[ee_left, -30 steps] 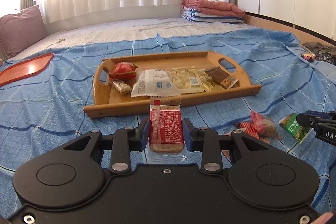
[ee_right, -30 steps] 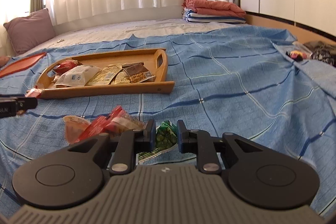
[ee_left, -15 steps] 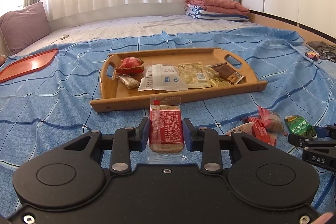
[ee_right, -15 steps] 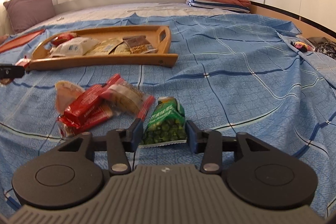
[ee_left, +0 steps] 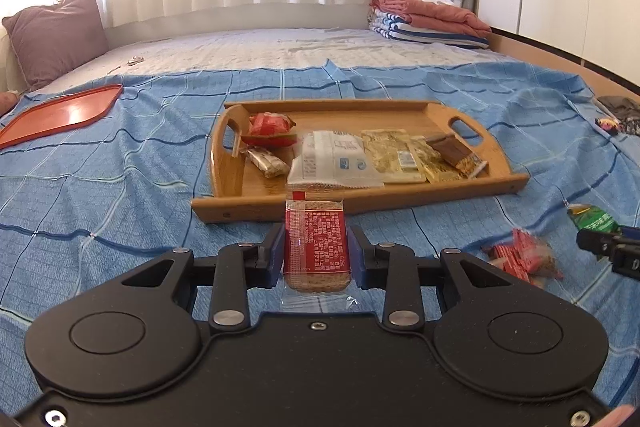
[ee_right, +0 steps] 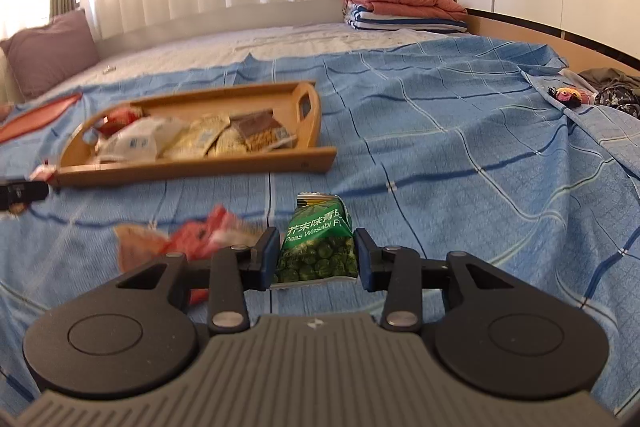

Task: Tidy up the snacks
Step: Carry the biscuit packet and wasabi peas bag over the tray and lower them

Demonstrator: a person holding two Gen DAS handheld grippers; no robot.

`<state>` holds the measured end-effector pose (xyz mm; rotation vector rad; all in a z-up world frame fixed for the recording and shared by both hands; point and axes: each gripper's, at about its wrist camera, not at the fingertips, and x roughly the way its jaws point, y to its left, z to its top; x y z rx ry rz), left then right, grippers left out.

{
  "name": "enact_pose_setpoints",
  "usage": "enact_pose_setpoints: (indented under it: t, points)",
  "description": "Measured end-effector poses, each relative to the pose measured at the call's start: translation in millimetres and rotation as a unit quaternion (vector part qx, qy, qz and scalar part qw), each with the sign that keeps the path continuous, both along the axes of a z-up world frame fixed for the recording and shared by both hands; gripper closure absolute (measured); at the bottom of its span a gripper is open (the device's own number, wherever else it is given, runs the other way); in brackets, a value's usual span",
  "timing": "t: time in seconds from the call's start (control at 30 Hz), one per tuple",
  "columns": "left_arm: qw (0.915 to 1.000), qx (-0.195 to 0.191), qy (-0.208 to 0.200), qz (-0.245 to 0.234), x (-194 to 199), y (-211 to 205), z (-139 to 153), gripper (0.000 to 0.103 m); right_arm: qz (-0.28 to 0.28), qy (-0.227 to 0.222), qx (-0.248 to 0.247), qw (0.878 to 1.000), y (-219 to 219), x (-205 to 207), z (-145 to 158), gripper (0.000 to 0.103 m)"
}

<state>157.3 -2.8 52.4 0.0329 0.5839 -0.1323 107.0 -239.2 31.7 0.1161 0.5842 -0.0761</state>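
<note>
My left gripper [ee_left: 317,229] is shut on a red-and-clear cracker packet [ee_left: 315,255], held upright just in front of the wooden tray [ee_left: 400,199]. The tray holds several snack packets. My right gripper [ee_right: 316,231] is shut on a green wasabi pea packet [ee_right: 318,247], lifted off the blue bedsheet. In the left wrist view the right gripper [ee_left: 608,251] shows at the right edge with the green packet [ee_left: 592,221]. A few loose red snack packets [ee_right: 200,239] lie on the sheet left of the right gripper. The wooden tray [ee_right: 200,171] lies beyond them.
A red tray [ee_left: 60,111] lies on the bed at the far left, near a mauve pillow [ee_left: 56,35]. Folded blankets [ee_left: 428,15] are stacked at the back right. Dark clothes [ee_left: 620,111] lie at the right edge. The left gripper [ee_right: 22,193] shows at the right wrist view's left edge.
The right gripper's jaws spread around the green pea packet lying on the sheet, then closed on it and raised it. The left gripper drifted slightly with its cracker packet still held.
</note>
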Motion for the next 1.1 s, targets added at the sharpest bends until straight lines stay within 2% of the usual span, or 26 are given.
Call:
enact_pose_setpoints:
  t: [0.3,0.5,0.77,1.1]
  points:
    - [0.9994,-0.025,-0.008,0.022,49,25,23,0.071,0.020,-0.019,0.035,0.999,-6,52,42,0.059]
    - [0.9986,-0.037,0.018,0.034,88,36,12,0.071,0.039,-0.010,0.064,0.997,2,97,55,0.059]
    - [0.9968,-0.040,0.048,0.048,122,44,-12,0.071,0.072,0.022,0.069,0.995,35,145,45,0.059]
    - [0.9972,-0.021,0.053,0.049,145,37,-30,0.071,0.096,0.057,0.075,0.991,72,180,20,0.059]
